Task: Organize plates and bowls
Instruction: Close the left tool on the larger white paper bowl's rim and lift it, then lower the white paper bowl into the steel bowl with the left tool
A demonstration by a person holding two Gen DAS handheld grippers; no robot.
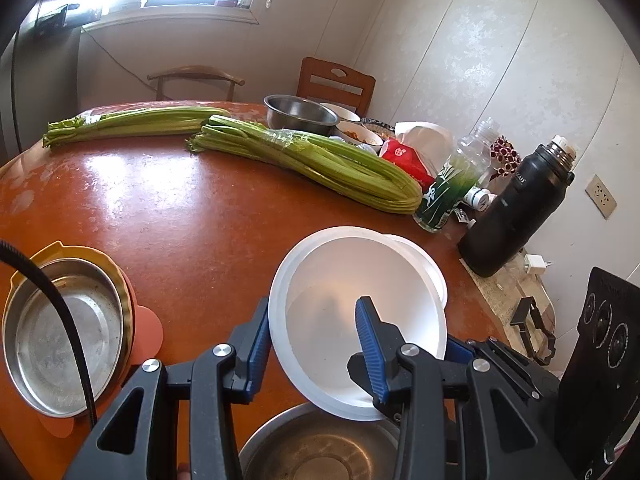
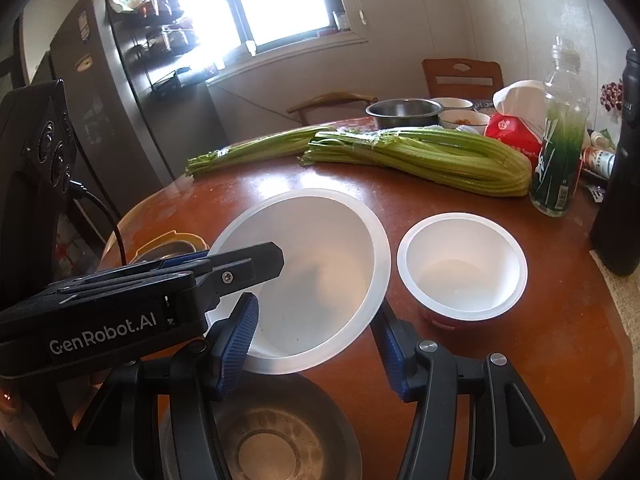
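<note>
A large white bowl (image 1: pixel 360 280) (image 2: pixel 320 248) hangs tilted above the table, held from both sides. My left gripper (image 1: pixel 314 308) is shut on its left wall, one blue pad outside the rim and the other inside. My right gripper (image 2: pixel 316 304) is shut on the near right wall in the same way. Right under the white bowl sits a steel bowl (image 1: pixel 320 448) (image 2: pixel 272 440). A smaller white bowl with a red outside (image 2: pixel 460 264) (image 1: pixel 424 256) stands on the table to the right. At the left, a steel plate (image 1: pixel 64 336) lies in a yellow dish.
Two celery bundles (image 1: pixel 320 160) (image 2: pixel 420 156) lie across the round brown table (image 1: pixel 180 220). Behind and right of them stand a steel basin (image 1: pixel 300 114), small bowls, a red tissue pack (image 2: pixel 512 136), a plastic bottle (image 2: pixel 560 140) and a black flask (image 1: pixel 516 208). Chairs stand beyond the table.
</note>
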